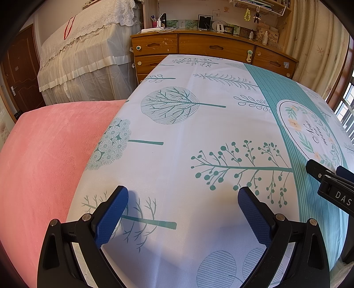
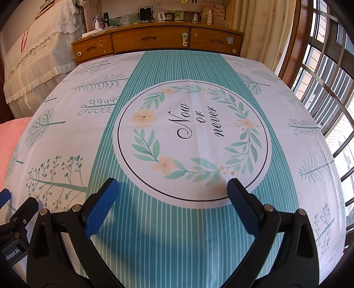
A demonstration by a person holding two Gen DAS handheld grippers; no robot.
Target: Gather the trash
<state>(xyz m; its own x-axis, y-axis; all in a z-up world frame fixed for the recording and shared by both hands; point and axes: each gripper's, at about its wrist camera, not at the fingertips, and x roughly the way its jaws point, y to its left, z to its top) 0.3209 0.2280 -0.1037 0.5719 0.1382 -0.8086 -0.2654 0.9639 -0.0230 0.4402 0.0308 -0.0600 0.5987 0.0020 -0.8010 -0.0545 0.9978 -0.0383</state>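
Across the whole foreground lay a table under a printed tablecloth [image 2: 177, 221], white with teal trees and twigs, a teal striped band down the middle, and a round flower wreath [image 2: 192, 145] with the words "Now or never" inside. No trash showed on the cloth in either view; where the trash was could not be told. Left of the table sat a pink plush cover [image 1: 42, 159], touching the cloth's edge. Behind that stood something draped in a cream lace cover [image 1: 86, 59]. Beyond the far end of the table ran a wooden dresser [image 2: 150, 39] with drawers, its top crowded with small stuff: a picture frame [image 2: 145, 13], bottles, a white power strip [image 1: 152, 29] with cables. Pale curtains [image 2: 261, 24] hung right of the dresser, and a barred window [image 2: 325, 75] curved along the right side. A brown door [image 1: 20, 68] was at far left in the left view.

The left gripper [image 1: 183, 200] hovered low over the white part of the cloth, blue pads [image 1: 111, 218] spread wide, nothing between them. The right gripper [image 2: 173, 192] hovered over the striped band just below the wreath, also spread wide, holding nothing. The two were close side by side: the right one's tip poked into the left view's right edge, and the left one's body showed at the lower left of the right view.
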